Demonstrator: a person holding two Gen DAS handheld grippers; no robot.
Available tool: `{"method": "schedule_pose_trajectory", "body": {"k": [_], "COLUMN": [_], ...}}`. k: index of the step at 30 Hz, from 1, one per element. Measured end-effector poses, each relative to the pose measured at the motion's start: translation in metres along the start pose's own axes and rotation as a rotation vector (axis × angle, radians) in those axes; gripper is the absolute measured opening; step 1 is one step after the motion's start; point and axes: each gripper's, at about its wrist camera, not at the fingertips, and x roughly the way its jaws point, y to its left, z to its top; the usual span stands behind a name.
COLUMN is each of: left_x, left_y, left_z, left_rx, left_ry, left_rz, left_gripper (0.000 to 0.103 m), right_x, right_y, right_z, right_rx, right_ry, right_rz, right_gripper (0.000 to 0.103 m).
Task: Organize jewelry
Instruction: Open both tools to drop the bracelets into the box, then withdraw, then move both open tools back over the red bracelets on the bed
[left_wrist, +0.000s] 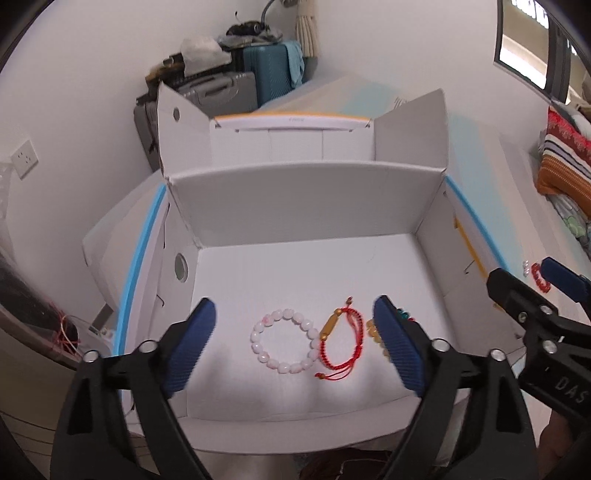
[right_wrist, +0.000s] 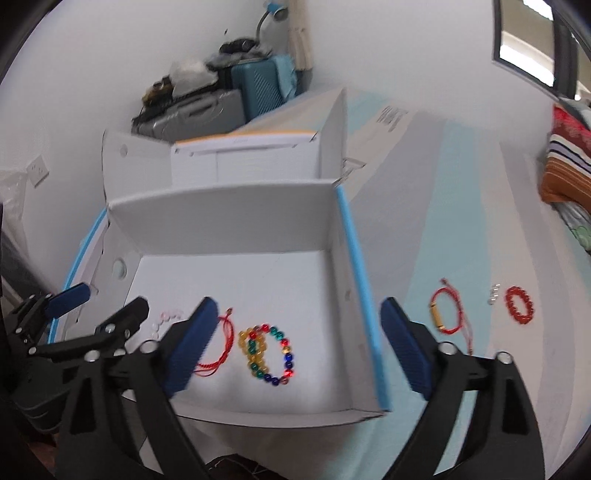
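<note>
Both our left gripper and right gripper gape wide, empty. Right of the white cardboard box lies the red cord bracelet with gold tube: light, limp; we'd pinch its rigid tube.

- Pale blue-and-white desk, carrying an open white box.
- Right of the box: red cord bracelet, small silver piece, red bead bracelet, all apart.

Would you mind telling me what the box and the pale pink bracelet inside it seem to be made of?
The box looks like matte white cardboard: thin folded walls, creased corners and a punched round hole. The pale pink bracelet appears to be glossy, translucent faceted beads, glass, stone or plastic; the look cannot settle which.
</note>
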Motion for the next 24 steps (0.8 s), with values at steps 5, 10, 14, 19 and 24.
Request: {"method": "schedule_pose_trajectory", "body": {"k": [5, 10, 14, 19, 24], "left_x": [-0.014, -0.022, -0.027, -0.03, -0.032], "left_y": [-0.018, -0.046, -0.076, -0.118, -0.171], "left_z": [0.003, 0.004, 0.003, 0.005, 0.006], "left_rx": [0.007, 0.037, 0.077, 0.124, 0.189], "left_ry": [-0.031, -0.045, -0.046, -0.051, -0.058], "left_rz": [-0.02, -0.045, -0.067, -0.105, -0.148], "left_gripper": [0.097, 0.097, 0.097, 0.097, 0.097], "right_x": [-0.014, -0.03, -0.043, -0.056, -0.062], "right_y": [-0.025, -0.058, -0.087, -0.136, -0.186], "right_z": [0.002, 0.002, 0.001, -0.001, -0.006], "right_rx": [0.026, 0.057, 0.086, 0.132, 0.188], "right_ry": [-0.022, -0.042, -0.056, -0.064, -0.058], "right_rz": [-0.03, -0.061, -0.087, -0.133, -0.175], "right_gripper": [0.095, 0.095, 0.095, 0.095, 0.095]}}
